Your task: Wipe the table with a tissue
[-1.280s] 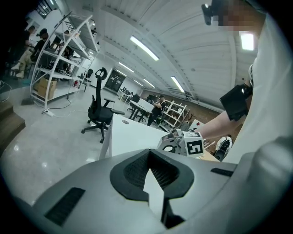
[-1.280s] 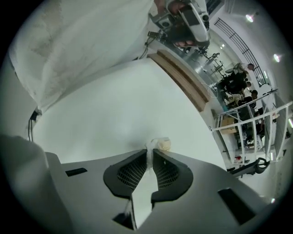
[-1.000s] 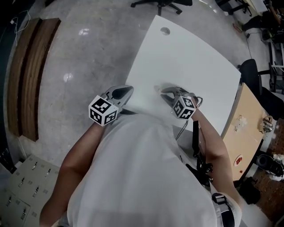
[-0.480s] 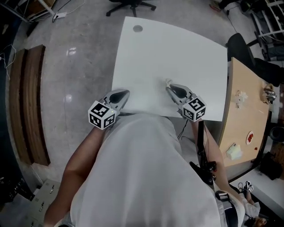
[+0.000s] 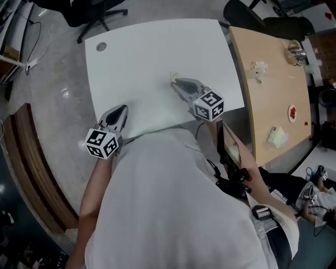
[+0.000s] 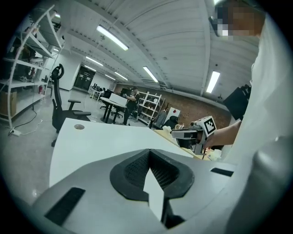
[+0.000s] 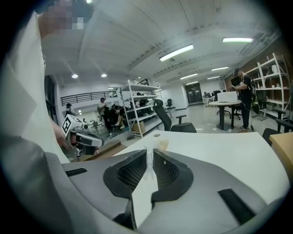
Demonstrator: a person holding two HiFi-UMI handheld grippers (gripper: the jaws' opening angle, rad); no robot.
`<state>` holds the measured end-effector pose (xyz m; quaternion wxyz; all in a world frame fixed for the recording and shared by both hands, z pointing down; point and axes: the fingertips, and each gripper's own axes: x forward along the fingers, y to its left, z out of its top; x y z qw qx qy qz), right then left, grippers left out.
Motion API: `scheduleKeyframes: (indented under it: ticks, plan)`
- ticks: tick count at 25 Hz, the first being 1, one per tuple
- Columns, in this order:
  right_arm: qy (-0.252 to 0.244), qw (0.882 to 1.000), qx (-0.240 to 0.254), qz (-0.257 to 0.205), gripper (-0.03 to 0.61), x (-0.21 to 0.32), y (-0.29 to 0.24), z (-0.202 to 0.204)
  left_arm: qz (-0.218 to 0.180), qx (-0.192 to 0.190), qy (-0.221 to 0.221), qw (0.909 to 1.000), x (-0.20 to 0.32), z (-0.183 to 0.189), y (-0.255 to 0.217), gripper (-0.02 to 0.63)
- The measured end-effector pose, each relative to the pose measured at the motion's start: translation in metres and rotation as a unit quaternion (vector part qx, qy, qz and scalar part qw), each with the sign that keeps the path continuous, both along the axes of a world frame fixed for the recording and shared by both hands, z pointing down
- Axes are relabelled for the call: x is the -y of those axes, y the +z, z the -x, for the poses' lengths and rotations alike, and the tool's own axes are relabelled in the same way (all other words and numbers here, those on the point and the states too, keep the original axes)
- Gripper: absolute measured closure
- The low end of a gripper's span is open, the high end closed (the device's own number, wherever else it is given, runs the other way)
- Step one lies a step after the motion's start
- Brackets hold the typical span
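wooden desk (image 5: 268,97) right | office chair (image 5: 79,10) far | shelving rack (image 7: 139,106)

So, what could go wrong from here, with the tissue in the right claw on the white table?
1. Only a thin strip of the tissue sits pinched in the right claw, so it may tear or slip out when dragged.
2. Little tissue shows past the tips, so the hard claw may scrape the white table instead of wiping it.

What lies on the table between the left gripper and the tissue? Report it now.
Nothing. In the head view, the white table is bare between the left gripper and the tissue, which is pinched in the right gripper.
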<state>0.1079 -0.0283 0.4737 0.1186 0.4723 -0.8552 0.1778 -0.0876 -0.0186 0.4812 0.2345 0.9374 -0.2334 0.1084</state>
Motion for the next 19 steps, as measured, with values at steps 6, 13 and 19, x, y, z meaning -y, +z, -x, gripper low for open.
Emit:
scheduleKeyframes:
  ticks: [6,13,19]
  plan:
    - [0.010,1.000,-0.001,-0.013,0.531,-0.001,-0.009,-0.023,-0.036,0.014,0.021,0.9990,-0.002,-0.045,-0.004,0.607]
    - [-0.001,1.000,0.006,-0.024,0.531,-0.003,-0.017,-0.042,-0.035,0.009,0.011,0.9993,-0.002,-0.071,-0.007,0.607]
    - [0.008,1.000,0.014,-0.019,0.531,-0.011,-0.014,-0.066,-0.025,0.013,0.018,0.9994,-0.011,-0.099,0.000,0.607]
